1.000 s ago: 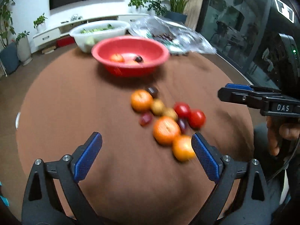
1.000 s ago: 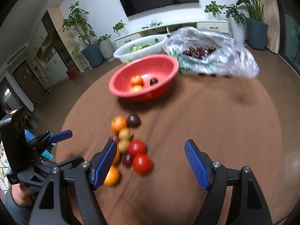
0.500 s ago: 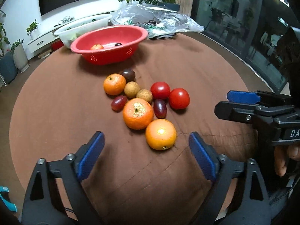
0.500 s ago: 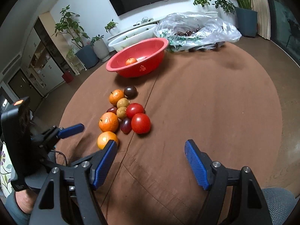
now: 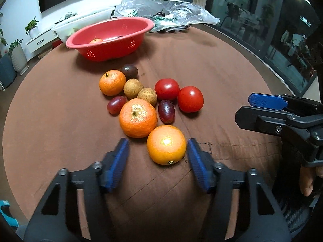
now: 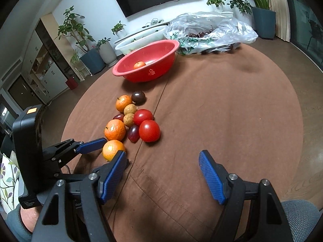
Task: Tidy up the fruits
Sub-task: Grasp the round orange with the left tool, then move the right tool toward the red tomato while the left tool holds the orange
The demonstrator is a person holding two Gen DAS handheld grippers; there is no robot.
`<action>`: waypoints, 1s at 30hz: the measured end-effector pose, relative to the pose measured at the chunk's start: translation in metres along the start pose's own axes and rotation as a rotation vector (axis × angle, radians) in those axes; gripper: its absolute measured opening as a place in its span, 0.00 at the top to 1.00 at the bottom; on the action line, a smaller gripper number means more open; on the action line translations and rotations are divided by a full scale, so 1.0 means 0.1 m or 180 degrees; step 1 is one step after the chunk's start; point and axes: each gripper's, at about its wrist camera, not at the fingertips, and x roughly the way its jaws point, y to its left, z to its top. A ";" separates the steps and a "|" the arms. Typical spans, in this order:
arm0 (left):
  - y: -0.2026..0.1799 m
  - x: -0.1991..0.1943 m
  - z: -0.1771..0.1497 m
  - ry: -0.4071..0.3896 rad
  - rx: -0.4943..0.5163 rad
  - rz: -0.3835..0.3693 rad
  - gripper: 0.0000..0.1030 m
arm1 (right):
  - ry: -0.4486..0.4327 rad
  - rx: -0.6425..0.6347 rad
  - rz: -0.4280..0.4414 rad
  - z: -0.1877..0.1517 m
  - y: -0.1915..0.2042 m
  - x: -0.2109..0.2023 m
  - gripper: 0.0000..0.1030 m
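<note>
The left hand-held gripper is closing its narrowing jaws around the nearest orange, not yet gripping, likely for the red basket at eleven o'clock; the right hand-held gripper is waiting wide.

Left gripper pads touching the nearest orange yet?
Apart. Left wrist view shows brown cloth between the nearest orange and both closing pads of the left gripper.

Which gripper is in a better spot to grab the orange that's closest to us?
Left. The left gripper already has the nearest orange between its closing jaws, though the pads don't seem to press on it yet. The right gripper is open over bare brown tablecloth, off to the side of the fruit.
</note>
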 end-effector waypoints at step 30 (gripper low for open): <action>0.18 -0.19 -0.20 -0.0116 -0.0202 -0.0305 0.67 | 0.0180 -0.0346 -0.0088 0.07 0.18 0.19 0.31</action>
